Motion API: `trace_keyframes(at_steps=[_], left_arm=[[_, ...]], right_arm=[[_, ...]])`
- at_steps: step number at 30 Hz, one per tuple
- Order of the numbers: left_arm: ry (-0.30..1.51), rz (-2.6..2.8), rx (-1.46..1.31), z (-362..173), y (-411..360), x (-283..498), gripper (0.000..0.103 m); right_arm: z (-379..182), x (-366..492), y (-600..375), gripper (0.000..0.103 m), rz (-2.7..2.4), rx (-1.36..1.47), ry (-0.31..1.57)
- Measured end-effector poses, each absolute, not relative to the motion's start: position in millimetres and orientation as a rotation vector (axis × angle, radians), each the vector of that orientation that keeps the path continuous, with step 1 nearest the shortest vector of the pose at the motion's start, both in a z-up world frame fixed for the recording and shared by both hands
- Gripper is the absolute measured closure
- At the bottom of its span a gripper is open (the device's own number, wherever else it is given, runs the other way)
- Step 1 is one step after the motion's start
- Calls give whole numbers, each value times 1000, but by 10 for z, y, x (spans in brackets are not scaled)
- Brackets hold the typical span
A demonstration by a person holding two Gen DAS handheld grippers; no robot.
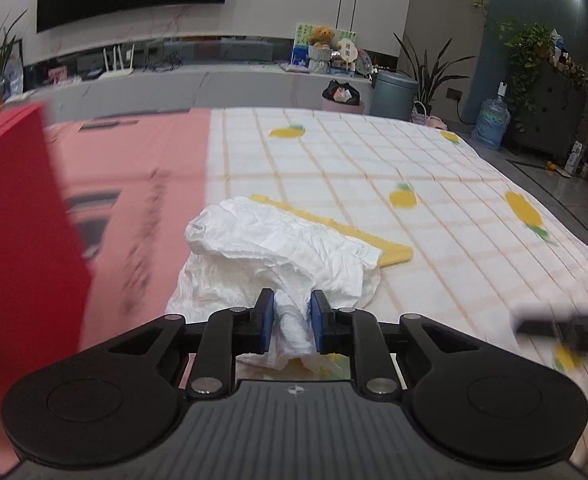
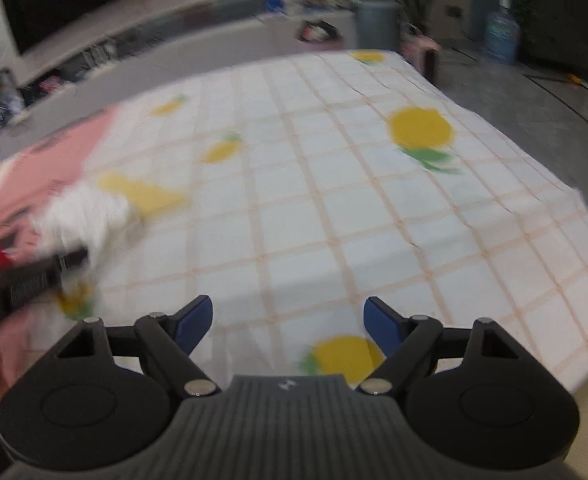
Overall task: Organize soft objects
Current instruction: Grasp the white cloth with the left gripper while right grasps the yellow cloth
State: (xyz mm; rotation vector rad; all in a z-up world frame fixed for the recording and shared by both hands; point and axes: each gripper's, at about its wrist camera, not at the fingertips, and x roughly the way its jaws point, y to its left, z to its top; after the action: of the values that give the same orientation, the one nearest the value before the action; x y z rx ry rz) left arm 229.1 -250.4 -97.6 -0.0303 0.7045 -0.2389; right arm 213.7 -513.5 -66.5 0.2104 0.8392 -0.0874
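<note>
A teddy bear [image 1: 322, 36] is sitting on the long counter [image 1: 213, 80] beyond the checked tablecloth [image 1: 374, 168]; a grey bin [image 1: 394, 96] and a water jug [image 1: 492, 120] are standing right of that counter.

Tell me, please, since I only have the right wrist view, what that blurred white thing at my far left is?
Observer: A crumpled white cloth, its near end pinched between the left gripper pads.
Operator: Is anything lying under it?
Observer: Yes, a flat yellow cloth pokes out from beneath it on the checked tablecloth.
Operator: And the red patch at my left edge?
Observer: A red box standing left of the white cloth.
</note>
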Motion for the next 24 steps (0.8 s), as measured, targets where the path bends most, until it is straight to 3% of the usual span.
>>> trace_keyframes(at_steps=[6,11,15,16,17,19,24], left_arm=[[747,-286,8,-905,-2198,1802,81],[800,-307,-10,-862,-1991,1619,82],[844,-279,-50,-824,-1897,1616,82],[852,-268,-53,-825,-1881,1603,83],[856,-260,-52,-832,-1863,1598,83],[860,-243,-47,-831,-1836,1560,83],[854,-221,-26,-851,-1768,1483,83]], right_arm=[[-446,2307,-4844,19,135,260,742],[-658,2361,-4482,31,270,186,829],[-747,2297,-4211,31,337,34,816],[-736,2305,-4169,28,356,24,809],[-720,2328,-4135,17,374,19,802],[-699,2380,-4050,7,399,-1,782],[-754,2572,-3834,6,443,-86,792]])
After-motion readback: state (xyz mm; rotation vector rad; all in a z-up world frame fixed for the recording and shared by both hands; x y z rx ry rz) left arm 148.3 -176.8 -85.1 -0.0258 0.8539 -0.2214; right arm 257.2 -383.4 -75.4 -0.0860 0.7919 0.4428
